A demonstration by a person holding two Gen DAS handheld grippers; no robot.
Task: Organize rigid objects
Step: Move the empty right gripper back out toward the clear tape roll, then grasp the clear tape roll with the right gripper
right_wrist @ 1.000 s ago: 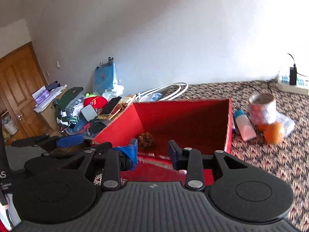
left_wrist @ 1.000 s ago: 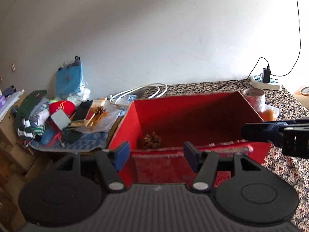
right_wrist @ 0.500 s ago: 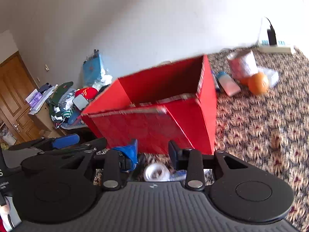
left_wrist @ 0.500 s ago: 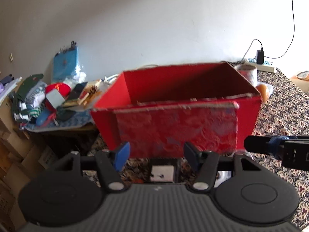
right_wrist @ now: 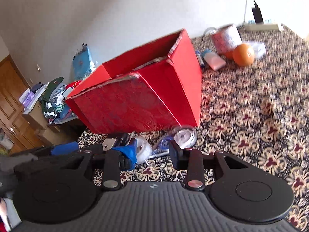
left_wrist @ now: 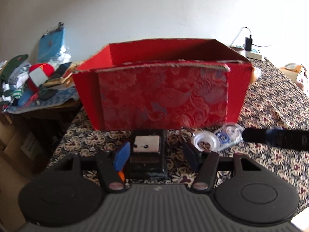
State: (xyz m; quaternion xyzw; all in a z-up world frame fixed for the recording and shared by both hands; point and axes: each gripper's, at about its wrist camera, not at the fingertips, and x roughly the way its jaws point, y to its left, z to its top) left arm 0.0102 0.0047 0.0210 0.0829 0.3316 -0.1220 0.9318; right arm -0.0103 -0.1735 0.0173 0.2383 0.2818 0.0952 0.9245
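Working left to right along the near face of the red box (left_wrist: 164, 89), which serves as landmark.

Left of the box: a cluttered side table (left_wrist: 38, 89), lower than the floral cloth (left_wrist: 270, 116). Not part of this step, by my reading.

Directly in front of the box, just short of its near wall: a small black block (left_wrist: 147, 154) with a pale square top face. The left gripper (left_wrist: 157, 152) straddles it, jaws spread, blue-padded finger close beside its left flank, right finger apart from it. No contact that I can confirm. Judgement: block looks rigid and compact, probably light to moderate in weight; its flat vertical sides suit a pinch across the width, low on the body so it does not pivot.

In front of the box, right of the block: a clear tape roll (left_wrist: 204, 142), a blue-and-clear tape dispenser (left_wrist: 227, 138), and a second clear round piece (right_wrist: 184, 134) nearest the box's right corner. The right gripper (right_wrist: 152, 151) hangs over this group, jaws spread, holding nothing. Judgement: all light, hard plastic, smooth and likely to slip; take the roll across its outer rim or through the core.

Right of the box, well apart: a patterned cup (right_wrist: 226, 36), an orange (right_wrist: 243, 54), a small white bottle (right_wrist: 213, 60). Beyond them a power strip (right_wrist: 262, 26).

Box interior hidden from both views.
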